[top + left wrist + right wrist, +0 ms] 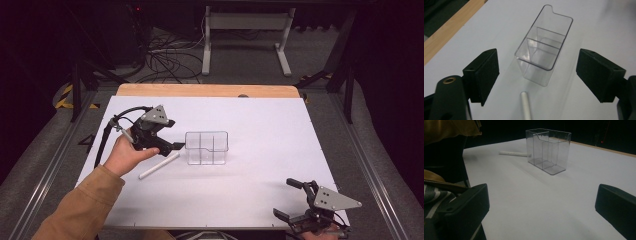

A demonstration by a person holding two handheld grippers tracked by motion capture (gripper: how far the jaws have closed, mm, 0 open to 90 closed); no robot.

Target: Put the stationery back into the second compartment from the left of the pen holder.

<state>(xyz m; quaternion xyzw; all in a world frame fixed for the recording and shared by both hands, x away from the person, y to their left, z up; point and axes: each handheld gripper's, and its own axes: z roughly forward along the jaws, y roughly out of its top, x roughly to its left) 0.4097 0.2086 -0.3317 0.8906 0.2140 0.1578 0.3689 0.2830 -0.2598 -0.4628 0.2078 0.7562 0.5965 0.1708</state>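
Near the middle of the white table [260, 200], a little to the left, stands the clear plastic organizer [206, 148], upright with its open top up. Thin clear walls split it into compartments, and one upper corner of its rim is notched. Nothing lies in any compartment that you can see.

Just to its near left lies the white stick [159, 166], flat on the table and angled so its far end points toward the organizer's near left corner. The two are close, but whether they touch cannot be told from the high view; in the left gripper view the stick's end [525, 98] stops just short of the organizer's near wall [541, 52].

Your left gripper [176, 146] hovers just left of the organizer, above the stick, with its jaws spread wide and nothing between them. In its own view the pads stand far apart on either side of the organizer and stick, touching neither.

Your right gripper [285, 197] sits well apart at the near right corner of the table, close to the edge. Its jaws are also wide and hold nothing. From its view the organizer [548, 150] stands far off, with the stick [514, 153] lying beyond it to the left.
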